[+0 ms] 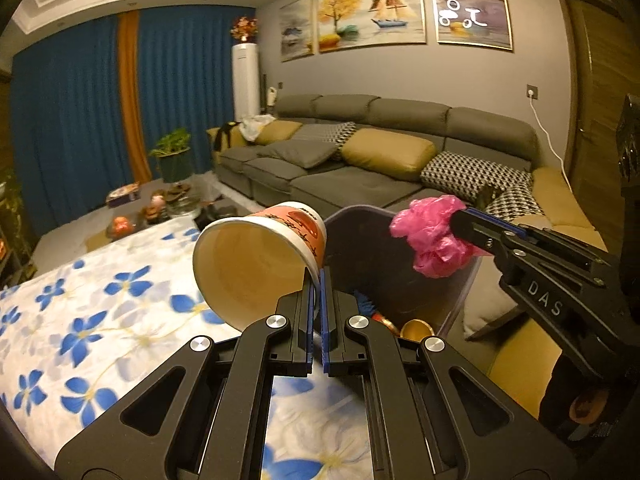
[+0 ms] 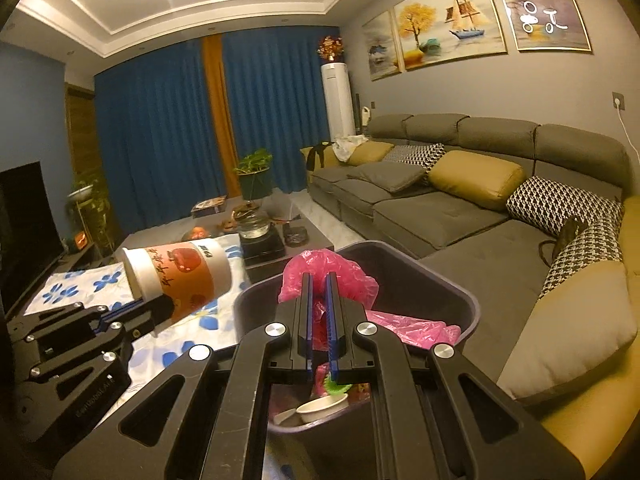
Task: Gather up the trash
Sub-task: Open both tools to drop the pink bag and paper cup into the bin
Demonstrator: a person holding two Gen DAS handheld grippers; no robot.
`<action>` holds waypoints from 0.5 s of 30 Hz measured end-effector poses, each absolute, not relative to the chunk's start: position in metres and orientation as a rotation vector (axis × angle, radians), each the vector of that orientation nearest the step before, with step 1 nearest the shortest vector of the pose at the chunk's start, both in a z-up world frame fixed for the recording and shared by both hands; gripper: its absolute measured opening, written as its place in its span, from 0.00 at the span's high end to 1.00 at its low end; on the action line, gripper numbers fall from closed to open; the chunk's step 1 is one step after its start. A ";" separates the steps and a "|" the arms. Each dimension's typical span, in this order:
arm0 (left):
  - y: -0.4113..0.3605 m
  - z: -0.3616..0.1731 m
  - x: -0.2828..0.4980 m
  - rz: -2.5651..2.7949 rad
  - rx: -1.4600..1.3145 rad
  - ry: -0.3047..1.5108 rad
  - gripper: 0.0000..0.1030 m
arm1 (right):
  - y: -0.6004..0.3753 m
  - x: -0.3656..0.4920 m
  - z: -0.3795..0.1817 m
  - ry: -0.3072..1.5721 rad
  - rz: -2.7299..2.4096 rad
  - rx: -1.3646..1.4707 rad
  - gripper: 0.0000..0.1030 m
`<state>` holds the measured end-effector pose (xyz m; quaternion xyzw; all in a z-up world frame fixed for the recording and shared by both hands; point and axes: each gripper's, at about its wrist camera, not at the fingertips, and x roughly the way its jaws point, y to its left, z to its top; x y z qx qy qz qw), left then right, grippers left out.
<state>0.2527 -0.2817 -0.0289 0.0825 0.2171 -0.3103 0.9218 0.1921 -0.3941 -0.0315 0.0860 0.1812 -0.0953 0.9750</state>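
My left gripper is shut on the rim of a large paper cup with an orange band, held tilted on its side at the near edge of the dark trash bin. The cup also shows in the right wrist view, with the left gripper under it. My right gripper is shut on a crumpled pink plastic bag and holds it over the bin. In the left wrist view the bag hangs above the bin's right side. The bin holds more pink plastic and a white bowl.
A table with a white cloth with blue flowers lies left of the bin. A grey sectional sofa with yellow and patterned cushions runs behind and to the right. A low table with a glass pot and clutter stands beyond the cloth.
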 end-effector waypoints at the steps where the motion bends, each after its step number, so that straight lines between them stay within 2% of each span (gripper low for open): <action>1: -0.288 -0.031 0.255 -0.650 0.171 0.451 0.98 | -0.395 0.193 -0.032 0.366 -0.193 0.175 0.93; 10: -0.315 -0.043 0.272 -0.740 0.154 0.488 0.96 | -0.408 0.205 -0.039 0.371 -0.187 0.209 0.92; 11: -0.315 -0.046 0.274 -0.739 0.159 0.498 0.94 | -0.410 0.207 -0.041 0.376 -0.182 0.219 0.83; 12: -0.315 -0.048 0.275 -0.733 0.163 0.501 0.85 | -0.411 0.208 -0.042 0.381 -0.182 0.224 0.78; 13: -0.313 -0.049 0.277 -0.727 0.163 0.502 0.73 | -0.415 0.210 -0.041 0.381 -0.182 0.226 0.67; 14: -0.311 -0.049 0.278 -0.716 0.156 0.504 0.67 | -0.414 0.210 -0.042 0.377 -0.189 0.222 0.61; 15: -0.310 -0.049 0.280 -0.707 0.147 0.505 0.57 | -0.414 0.210 -0.042 0.375 -0.193 0.221 0.60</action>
